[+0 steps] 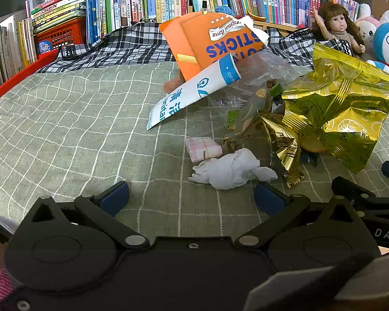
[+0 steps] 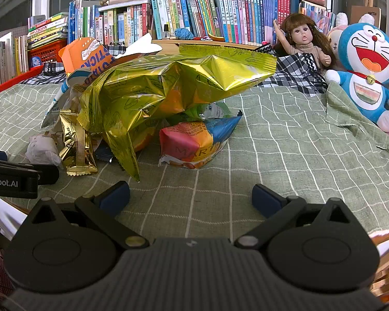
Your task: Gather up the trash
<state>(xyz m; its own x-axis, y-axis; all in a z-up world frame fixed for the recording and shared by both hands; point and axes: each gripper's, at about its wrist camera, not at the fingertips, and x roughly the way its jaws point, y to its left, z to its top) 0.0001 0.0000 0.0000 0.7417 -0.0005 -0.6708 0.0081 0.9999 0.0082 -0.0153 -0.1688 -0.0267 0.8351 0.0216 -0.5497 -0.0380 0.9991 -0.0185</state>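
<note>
A heap of trash lies on the green checked cloth (image 1: 77, 129). In the left wrist view a crumpled white tissue (image 1: 233, 169) sits just ahead of my open left gripper (image 1: 192, 197), with a pink checked packet (image 1: 203, 149) behind it. Further back are a blue-and-white wipes pack (image 1: 194, 93), an orange sticks bag (image 1: 215, 44) and clear plastic (image 1: 259, 77). A big gold foil bag (image 2: 168, 88) fills the right wrist view, with a small gold wrapper (image 2: 77, 140) and a pink-orange snack bag (image 2: 194, 140). My right gripper (image 2: 190, 197) is open, empty, short of the heap.
Rows of books (image 2: 194, 13) line the back, with a red crate (image 1: 62, 35) at left. A doll (image 2: 306, 41) and a blue plush toy (image 2: 368, 72) sit at the right on a plaid cloth (image 1: 116, 46). A red rim (image 1: 18, 77) borders the left.
</note>
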